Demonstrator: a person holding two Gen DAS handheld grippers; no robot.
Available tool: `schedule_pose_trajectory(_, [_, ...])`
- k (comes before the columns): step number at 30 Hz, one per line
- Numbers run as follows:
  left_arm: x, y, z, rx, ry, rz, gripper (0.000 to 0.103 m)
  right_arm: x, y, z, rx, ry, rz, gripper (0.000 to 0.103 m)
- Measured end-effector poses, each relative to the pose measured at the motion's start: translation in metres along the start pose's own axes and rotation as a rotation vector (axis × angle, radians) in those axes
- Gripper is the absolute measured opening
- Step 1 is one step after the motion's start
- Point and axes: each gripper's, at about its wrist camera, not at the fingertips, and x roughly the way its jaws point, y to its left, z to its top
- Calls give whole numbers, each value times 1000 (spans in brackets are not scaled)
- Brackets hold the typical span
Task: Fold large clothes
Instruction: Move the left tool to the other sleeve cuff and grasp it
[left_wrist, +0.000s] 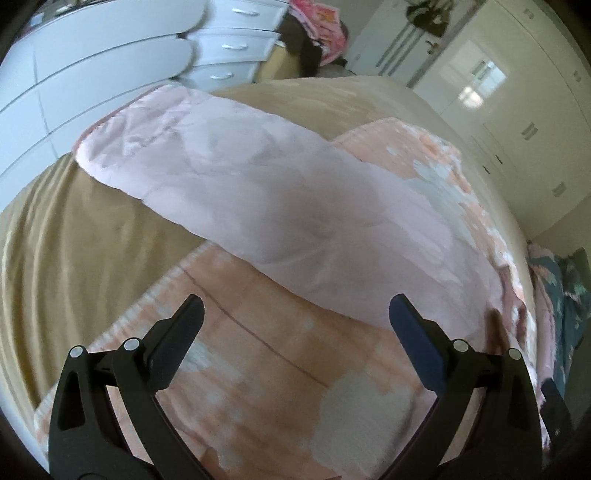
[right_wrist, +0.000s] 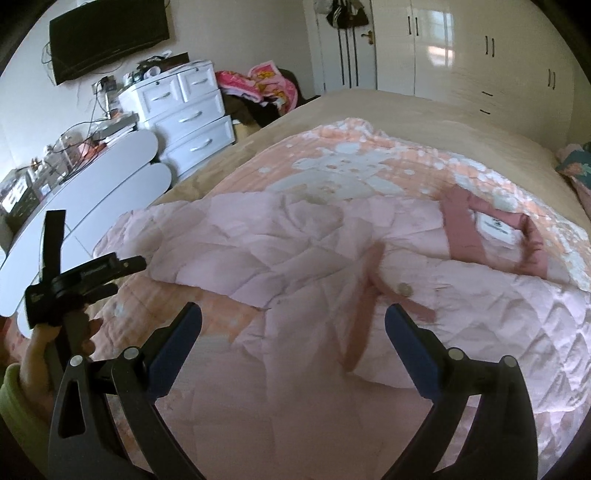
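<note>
A large pale pink quilted robe (right_wrist: 288, 254) lies spread on a bed, with a dusty-rose collar band (right_wrist: 461, 232) and a white label at the right. In the left wrist view one long pink sleeve (left_wrist: 258, 199) stretches from upper left to lower right across a peach patterned blanket (left_wrist: 258, 380). My left gripper (left_wrist: 295, 314) hovers open above the blanket, just short of the sleeve's near edge. My right gripper (right_wrist: 293, 317) is open above the robe's front. The left gripper's body (right_wrist: 74, 280) shows at the left of the right wrist view, held by a hand.
The bed has a tan cover (left_wrist: 85, 229). White drawers (right_wrist: 188, 122) and a white cluttered desk (right_wrist: 85, 177) stand along the left. White wardrobes (right_wrist: 480, 55) fill the far wall. A pile of pink clothes (right_wrist: 266, 85) sits beyond the bed.
</note>
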Motion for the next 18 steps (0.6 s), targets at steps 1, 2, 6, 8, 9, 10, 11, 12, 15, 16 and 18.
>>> schedule_pose_trajectory(1, [3,5,2,-17,0,4,94,2,2,-1,-5,3,4,99])
schedule_pose_trajectory(2, [6,10,5,-35,-2,6,94,4,4,-1,-8,6,6,99])
schedule_pose_trajectory(6, [17,30,16,-102,-5,11,94,11,4,-4,-10,21,5,99])
schedule_pose_trajectory(8, [23,42,22,-143,-6,16,94,14,2,-5,-5,26,1,99])
schedule_pose_trajectory(9, [25,50,25,-167,-11,24,94,15,0,-5,-1,28,0,99])
schedule_pose_trajectory(10, [27,55,28,-183,-21,30,94,16,-2,-6,4,29,-2,99])
schedule_pose_trajectory(11, [29,59,30,-193,-25,31,94,17,-4,-7,8,31,-3,99])
schedule_pose_trajectory(12, [31,64,34,-209,-26,29,94,18,-6,-7,10,32,-4,99])
schedule_pose_trajectory(15, [34,68,43,-218,-50,37,94,20,-12,-10,24,39,-7,99])
schedule_pose_trajectory(16, [36,70,47,-226,-54,36,94,21,-15,-11,30,40,-11,99])
schedule_pose_trajectory(18, [40,76,54,-252,-67,37,94,21,-19,-13,38,41,-15,99])
